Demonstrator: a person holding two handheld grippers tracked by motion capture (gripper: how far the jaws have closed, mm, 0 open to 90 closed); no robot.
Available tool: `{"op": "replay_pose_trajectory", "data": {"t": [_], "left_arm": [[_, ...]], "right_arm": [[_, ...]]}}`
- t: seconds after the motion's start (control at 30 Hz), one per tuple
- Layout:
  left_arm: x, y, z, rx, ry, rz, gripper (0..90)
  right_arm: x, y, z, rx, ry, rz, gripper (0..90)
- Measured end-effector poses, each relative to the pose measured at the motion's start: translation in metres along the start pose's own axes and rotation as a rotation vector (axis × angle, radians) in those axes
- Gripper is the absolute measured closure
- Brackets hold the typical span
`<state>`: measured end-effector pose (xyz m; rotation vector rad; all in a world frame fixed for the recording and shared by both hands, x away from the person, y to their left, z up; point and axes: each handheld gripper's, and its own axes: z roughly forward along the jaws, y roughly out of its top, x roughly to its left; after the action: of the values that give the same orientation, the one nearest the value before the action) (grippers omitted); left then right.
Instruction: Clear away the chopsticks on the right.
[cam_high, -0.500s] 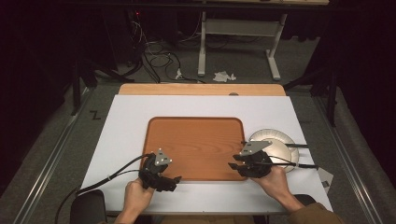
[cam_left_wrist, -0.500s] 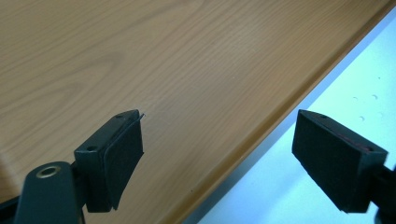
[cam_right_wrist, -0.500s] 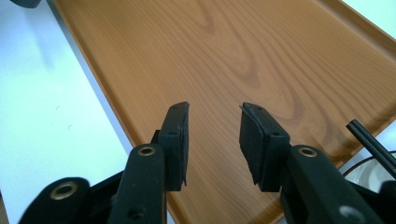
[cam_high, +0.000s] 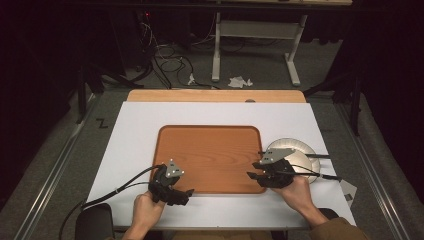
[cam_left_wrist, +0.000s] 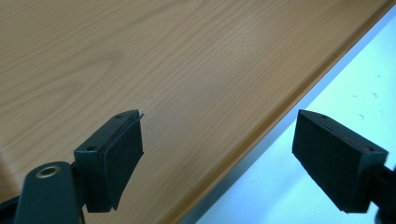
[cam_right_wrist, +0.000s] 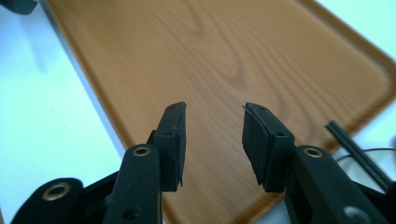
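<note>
High view: little change is seen since the earlier frame; left tongs (cam_high: 187, 191) and right tongs (cam_high: 252, 174) are kept open, empty, at the tray (cam_high: 210, 155) near edge.

We see almost no change: the right gripper (cam_high: 256, 175) and left gripper (cam_high: 186, 192) sit where they were at the tray's (cam_high: 210, 150) near edge.

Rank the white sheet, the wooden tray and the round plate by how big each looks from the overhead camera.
1. white sheet, largest; it lies under the other two.
2. wooden tray, clearly smaller.
3. round plate, smallest, though the right gripper covers part of it, so its full size is unsure.
</note>
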<state>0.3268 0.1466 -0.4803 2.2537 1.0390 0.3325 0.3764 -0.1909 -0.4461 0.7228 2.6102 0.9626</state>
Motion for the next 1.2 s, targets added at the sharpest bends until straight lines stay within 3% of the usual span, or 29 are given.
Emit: {"op": "replay_pose_trajectory", "data": {"t": [0.2,0.47,0.5,0.63,0.77,0.93,1.2], "left_arm": [[0.001,0.001,0.001,-0.001,-0.007,0.002,16.5],[0.001,0.001,0.001,-0.002,-0.008,0.000,16.5],[0.000,0.000,-0.001,-0.005,-0.006,-0.001,16.5],[0.000,0.000,-0.001,-0.008,-0.003,-0.004,16.4],[0.000,0.000,0.000,-0.004,-0.007,0.000,16.6],[0.000,0.000,-0.003,-0.012,-0.003,0.001,16.5],[0.000,0.000,-0.001,-0.001,-0.007,0.003,16.5]], "right_arm": [[-0.007,0.002,-0.010,-0.007,0.016,0.018,61.2],[-0.023,0.002,-0.028,-0.021,-0.038,0.050,64.3],[-0.029,0.000,-0.035,-0.044,-0.033,0.084,65.4],[-0.041,-0.005,-0.043,-0.044,-0.052,0.125,66.3],[-0.047,-0.006,-0.047,-0.049,-0.064,0.136,67.0],[-0.054,-0.009,-0.054,-0.051,-0.093,0.151,67.7],[-0.081,-0.025,-0.074,-0.071,-0.181,0.250,68.3]]}}
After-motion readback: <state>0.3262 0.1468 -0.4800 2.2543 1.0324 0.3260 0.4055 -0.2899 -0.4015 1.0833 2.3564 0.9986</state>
